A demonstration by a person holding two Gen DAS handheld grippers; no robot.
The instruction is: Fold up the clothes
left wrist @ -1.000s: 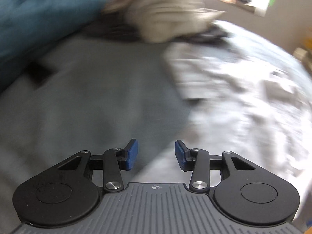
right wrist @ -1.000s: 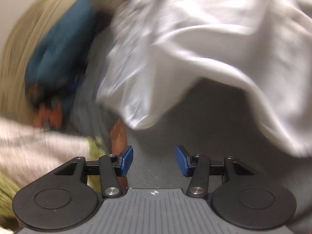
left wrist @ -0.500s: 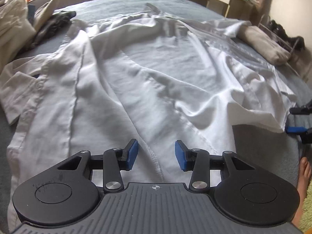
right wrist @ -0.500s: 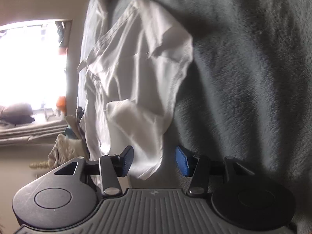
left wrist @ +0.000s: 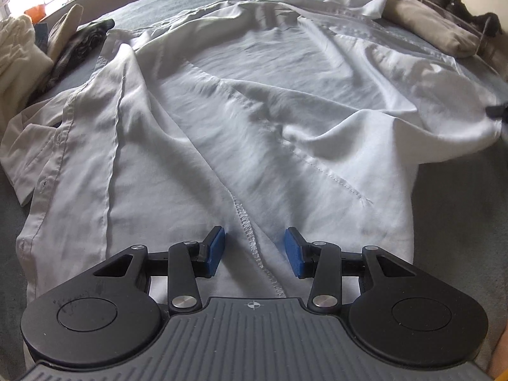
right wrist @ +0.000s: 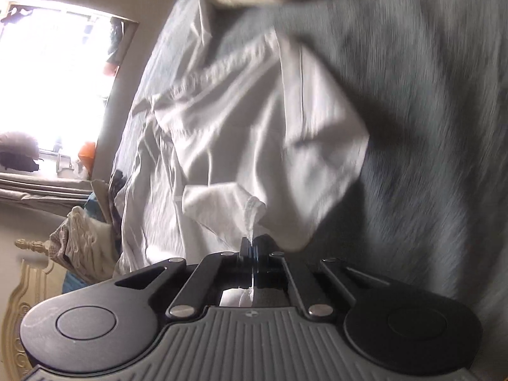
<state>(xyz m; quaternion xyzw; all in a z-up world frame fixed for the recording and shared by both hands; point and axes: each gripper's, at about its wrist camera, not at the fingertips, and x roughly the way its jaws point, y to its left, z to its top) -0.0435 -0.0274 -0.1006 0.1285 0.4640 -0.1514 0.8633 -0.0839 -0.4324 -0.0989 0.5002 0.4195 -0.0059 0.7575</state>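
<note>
A white button-up shirt lies spread and wrinkled across a grey-blue bed. My left gripper hovers over the shirt's near hem with its blue pads apart, a stitched seam running between them, nothing pinched. In the right wrist view the same white shirt fills the middle, and my right gripper is shut on a bunched corner of its cloth, which sticks up from between the pads. At the right edge of the left wrist view a dark tip of the right gripper shows at the shirt's corner.
A folded beige garment lies at the bed's far right. A heap of cream and dark clothes sits at the far left by a bright window. A rack with dark items stands at the back right.
My right gripper has closed on the shirt's corner, which lay between its open pads before. The left gripper has edged slightly closer over the hem, pads as wide as before.
</note>
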